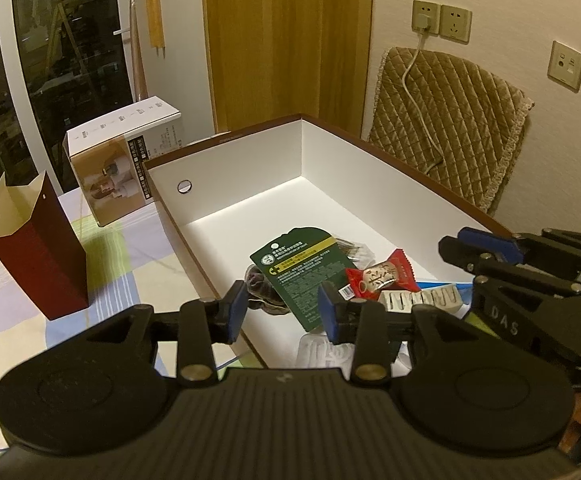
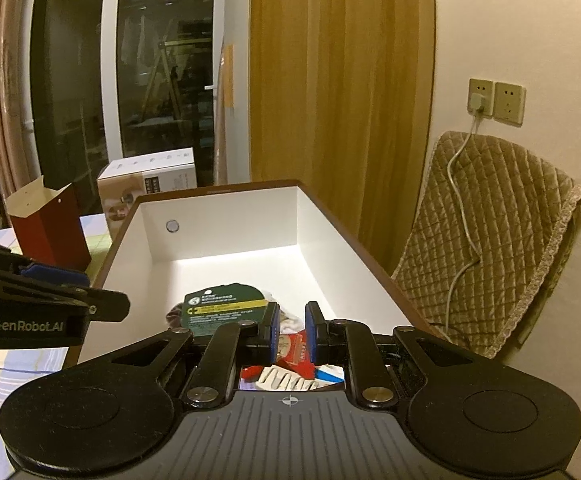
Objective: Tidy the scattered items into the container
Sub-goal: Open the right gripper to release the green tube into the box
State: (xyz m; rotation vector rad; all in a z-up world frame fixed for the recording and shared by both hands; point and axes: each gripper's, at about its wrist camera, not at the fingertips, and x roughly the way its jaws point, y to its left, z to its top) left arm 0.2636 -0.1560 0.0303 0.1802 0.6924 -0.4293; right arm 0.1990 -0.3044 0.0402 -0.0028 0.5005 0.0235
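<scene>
Both grippers hang over the near end of the box (image 1: 226, 148), pointing forward and tilted down into it. Nearest the lens, the left gripper (image 1: 282, 306) sits level above the box's near-left wall, its blue pads (image 1: 236, 308) spread well apart with nothing between them. At the right of that view, the right gripper (image 2: 291, 330) reaches in above the box's right rim; in its own view its pads (image 2: 311, 330) stand a narrow gap apart, and the red wrapper shows through that gap, but whether they touch it cannot be told.

Largest on the table (image 1: 122, 264) is the box, white inside with a brown rim, long and open-topped, its far half bare. At its near end lies a small heap: a green card (image 1: 302, 276) with printed text, tilted across a dark bundle (image 1: 258, 284); right of it a red snack packet (image 1: 382, 276); below that a white slotted piece (image 1: 422, 298); a clear wrapper (image 1: 354, 250) just behind the card.

Left of the box, on the checked cloth, stand a printed carton (image 1: 122, 168) at the far side and a dark red paper bag (image 1: 38, 256), upright and open, nearer. A quilted pad (image 1: 458, 136) hangs on the wall to the right, with a white cable (image 1: 414, 92) running down from a socket (image 1: 426, 18).
</scene>
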